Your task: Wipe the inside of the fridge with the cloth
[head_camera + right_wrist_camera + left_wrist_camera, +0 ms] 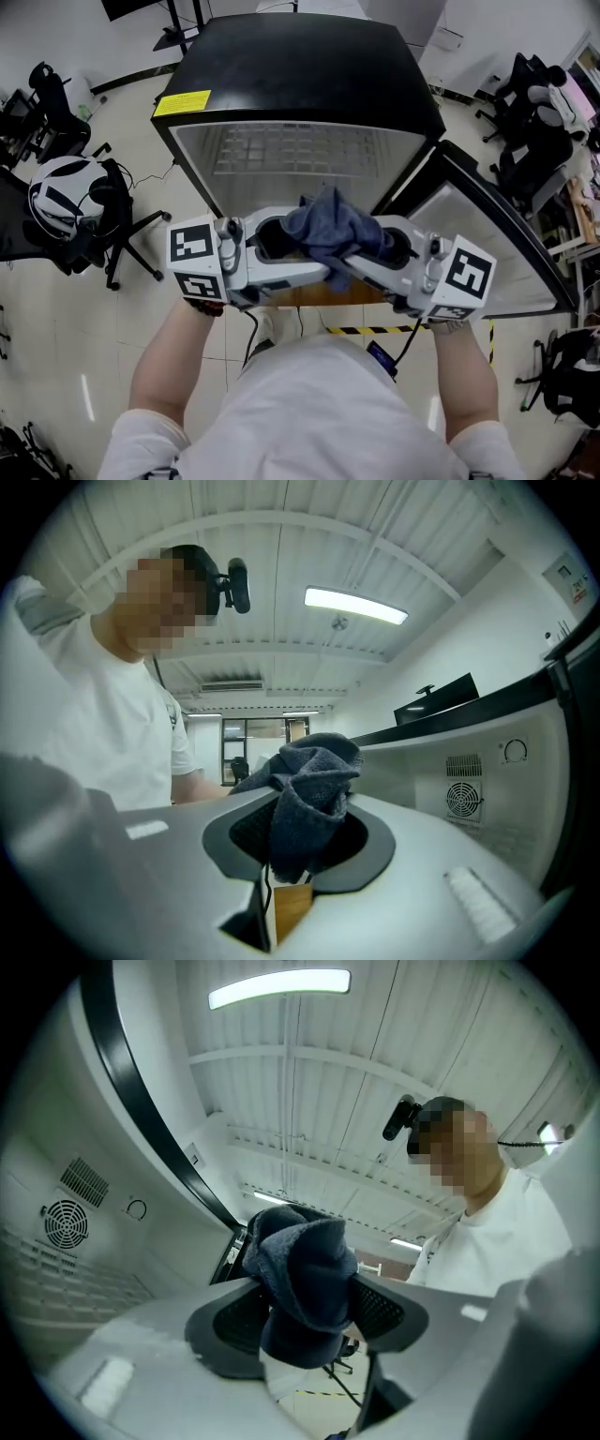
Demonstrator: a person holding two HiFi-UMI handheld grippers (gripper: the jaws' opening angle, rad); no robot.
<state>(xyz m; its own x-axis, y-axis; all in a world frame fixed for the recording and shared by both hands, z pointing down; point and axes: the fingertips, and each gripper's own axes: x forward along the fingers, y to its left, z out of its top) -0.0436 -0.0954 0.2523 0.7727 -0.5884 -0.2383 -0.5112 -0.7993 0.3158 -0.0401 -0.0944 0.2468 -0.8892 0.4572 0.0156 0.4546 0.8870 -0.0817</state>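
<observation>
A dark blue cloth (328,230) is bunched between my two grippers, which point at each other in front of the open black fridge (300,66). My right gripper (361,258) is shut on the cloth (309,794), and its pads pinch a fold that sticks up above them. My left gripper (298,258) stands wide open; the cloth (305,1279) fills the gap between its pads (220,1321) without being squeezed. The fridge's white inside (291,155) lies just beyond the grippers, and its fan vent (66,1222) shows in both gripper views.
The fridge door (487,253) hangs open to the right. Office chairs (84,202) stand on the left, and more chairs (534,141) on the right. Yellow-black tape (375,330) marks the floor below the grippers. The person's torso (319,412) fills the bottom of the head view.
</observation>
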